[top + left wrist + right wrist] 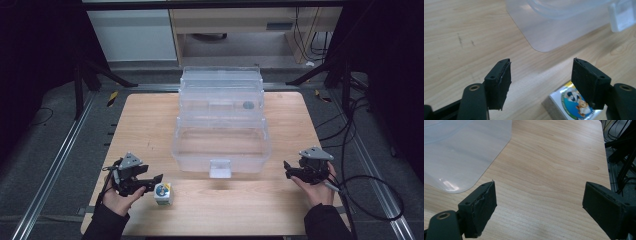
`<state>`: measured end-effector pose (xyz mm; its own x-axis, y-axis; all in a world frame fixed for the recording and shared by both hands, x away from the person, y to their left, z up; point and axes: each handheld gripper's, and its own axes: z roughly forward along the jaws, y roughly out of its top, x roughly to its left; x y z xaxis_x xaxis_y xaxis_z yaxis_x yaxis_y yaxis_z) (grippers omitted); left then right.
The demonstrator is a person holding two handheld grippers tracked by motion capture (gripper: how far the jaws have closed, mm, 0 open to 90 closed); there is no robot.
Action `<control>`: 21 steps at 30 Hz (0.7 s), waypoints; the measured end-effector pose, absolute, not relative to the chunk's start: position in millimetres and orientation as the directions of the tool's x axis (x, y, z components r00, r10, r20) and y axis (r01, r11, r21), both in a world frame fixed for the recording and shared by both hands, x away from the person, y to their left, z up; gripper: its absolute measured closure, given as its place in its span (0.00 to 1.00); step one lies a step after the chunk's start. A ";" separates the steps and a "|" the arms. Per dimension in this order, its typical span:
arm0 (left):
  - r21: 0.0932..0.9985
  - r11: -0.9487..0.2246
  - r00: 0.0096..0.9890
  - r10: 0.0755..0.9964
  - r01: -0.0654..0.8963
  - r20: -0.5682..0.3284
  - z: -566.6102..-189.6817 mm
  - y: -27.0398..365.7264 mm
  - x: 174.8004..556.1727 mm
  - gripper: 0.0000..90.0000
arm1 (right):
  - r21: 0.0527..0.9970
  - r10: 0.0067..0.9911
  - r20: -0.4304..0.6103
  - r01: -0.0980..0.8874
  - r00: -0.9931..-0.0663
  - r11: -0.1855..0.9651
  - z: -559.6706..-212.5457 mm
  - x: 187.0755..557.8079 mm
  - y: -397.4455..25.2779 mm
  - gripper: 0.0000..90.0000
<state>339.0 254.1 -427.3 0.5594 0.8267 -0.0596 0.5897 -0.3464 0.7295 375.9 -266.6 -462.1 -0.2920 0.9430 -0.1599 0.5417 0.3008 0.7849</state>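
A small white carton (163, 193) with a round blue picture on its top stands on the wooden table (145, 125), near the front edge and left of centre, just in front of the clear plastic box (221, 150). The left gripper (151, 182) sits right beside it with its jaws apart; in the left gripper view the carton (571, 101) lies low at the right, partly behind the right-hand jaw rather than between the two, so nothing is gripped. The box stands open in the middle of the table, its stepped trays folded back toward the far side, a small round grey object (248, 105) lying in one upper tray, and a white latch (220, 168) on the front wall. The lower bin looks bare. The right gripper (289, 169) hovers by the box's right front corner with its jaws wide apart, bare wood between them in the right gripper view. Judging by this, the work is at its start: the carton is not yet picked up, and lifting it, probably into the box, remains to be done.
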 end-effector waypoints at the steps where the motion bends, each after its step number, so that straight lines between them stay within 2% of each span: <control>1: 0.725 -0.352 0.559 0.827 0.592 -0.055 -427.7 252.4 337.7 0.33 | 0.783 0.942 -0.164 0.543 -0.291 0.304 -462.8 376.2 -266.6 0.14; 3: 0.716 -0.360 0.562 0.825 0.598 -0.055 -428.4 248.0 335.7 0.29 | 0.768 0.939 -0.176 0.555 -0.297 0.319 -464.9 376.9 -264.8 0.13; 13: 0.661 -0.380 0.567 0.820 0.647 -0.083 -437.8 227.7 327.1 0.22 | 0.752 0.933 -0.184 0.567 -0.310 0.337 -467.4 378.4 -263.0 0.13; 17: 0.630 -0.400 0.566 0.821 0.665 -0.076 -443.5 223.8 328.1 0.21 | 0.745 0.928 -0.191 0.568 -0.320 0.349 -468.7 379.1 -262.5 0.13; 21: 0.614 -0.398 0.560 0.824 0.681 -0.088 -445.6 225.8 328.8 0.26 | 0.741 0.926 -0.193 0.570 -0.325 0.355 -469.2 379.1 -262.0 0.13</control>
